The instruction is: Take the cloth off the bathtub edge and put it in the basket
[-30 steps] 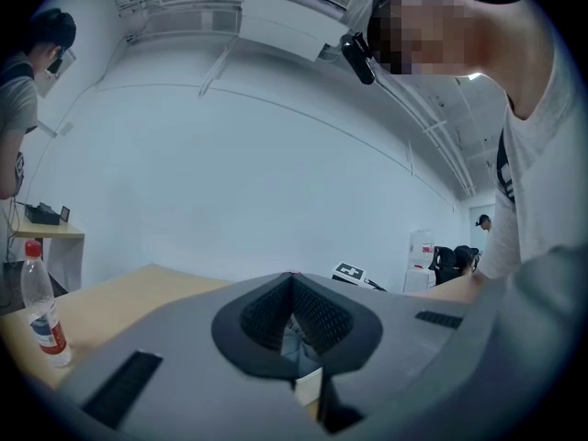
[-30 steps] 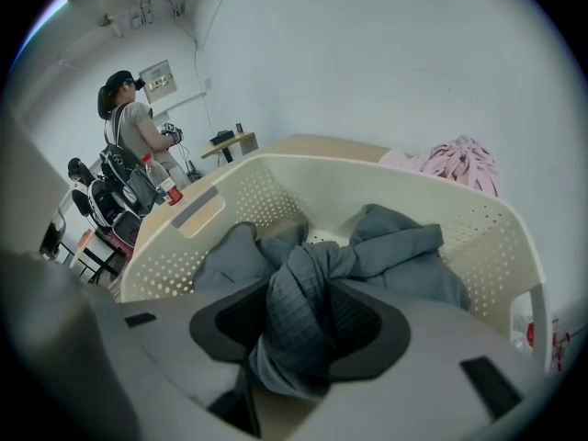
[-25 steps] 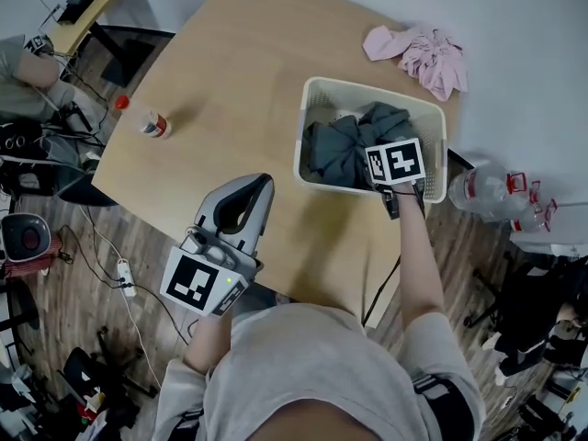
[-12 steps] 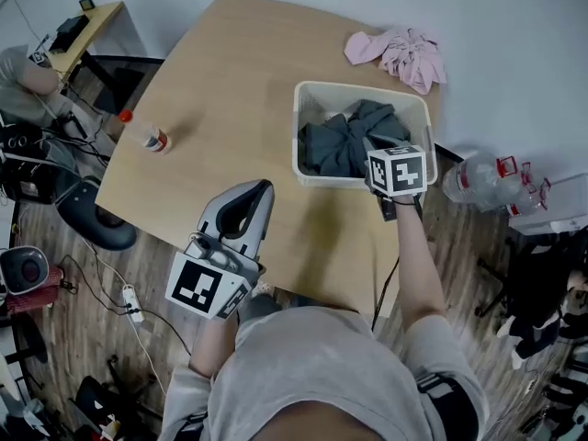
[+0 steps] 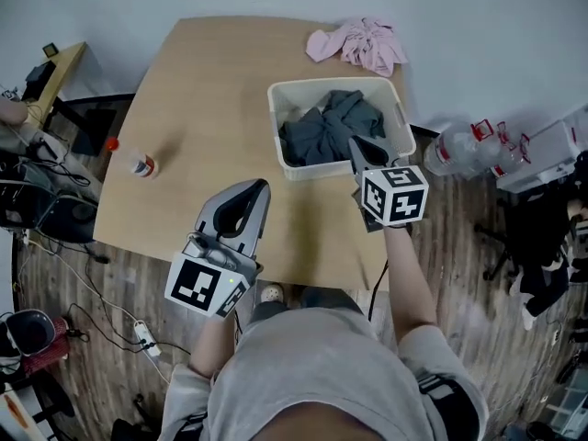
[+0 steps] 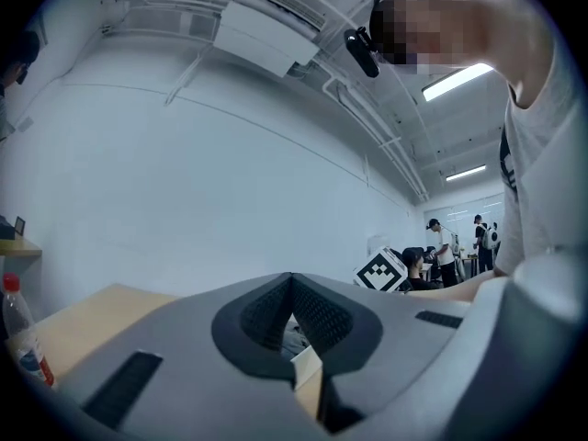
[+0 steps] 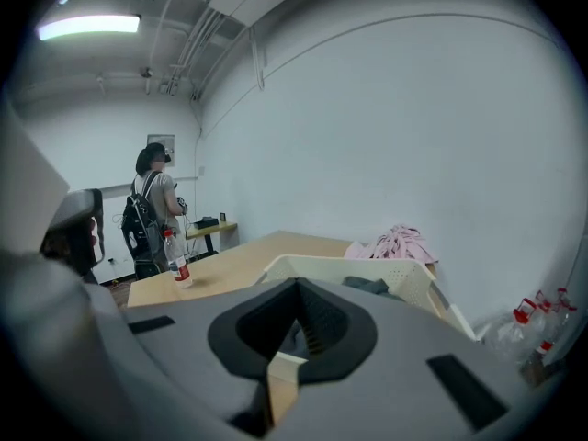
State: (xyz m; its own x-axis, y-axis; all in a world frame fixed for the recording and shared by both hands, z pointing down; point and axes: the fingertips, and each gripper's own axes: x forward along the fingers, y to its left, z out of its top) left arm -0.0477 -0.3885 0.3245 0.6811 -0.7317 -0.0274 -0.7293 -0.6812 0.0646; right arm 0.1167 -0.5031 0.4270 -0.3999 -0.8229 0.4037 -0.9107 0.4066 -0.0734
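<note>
A dark grey cloth point(image 5: 329, 129) lies bunched inside the white basket point(image 5: 401, 136) at the far right of the wooden table point(image 5: 211, 90). My right gripper point(image 5: 355, 144) is shut and holds nothing. Its tips hover over the basket's near right corner, clear of the cloth. In the right gripper view, my right gripper point(image 7: 296, 289) points at the basket point(image 7: 395, 283), where a fold of grey cloth point(image 7: 368, 285) shows above the rim. My left gripper point(image 5: 258, 187) is shut and empty above the table's near edge. In its own view the left gripper point(image 6: 292, 281) has its jaws together.
A pink cloth point(image 5: 358, 44) lies on the table's far corner behind the basket. A small bottle point(image 5: 142, 165) stands near the left edge. Clear plastic bottles point(image 5: 459, 150) sit on the floor to the right. A person point(image 7: 156, 200) stands far across the room.
My right gripper has drawn back from inside the basket toward the body, leaving the grey cloth in it. The left gripper has stayed put. The head view has shifted.
</note>
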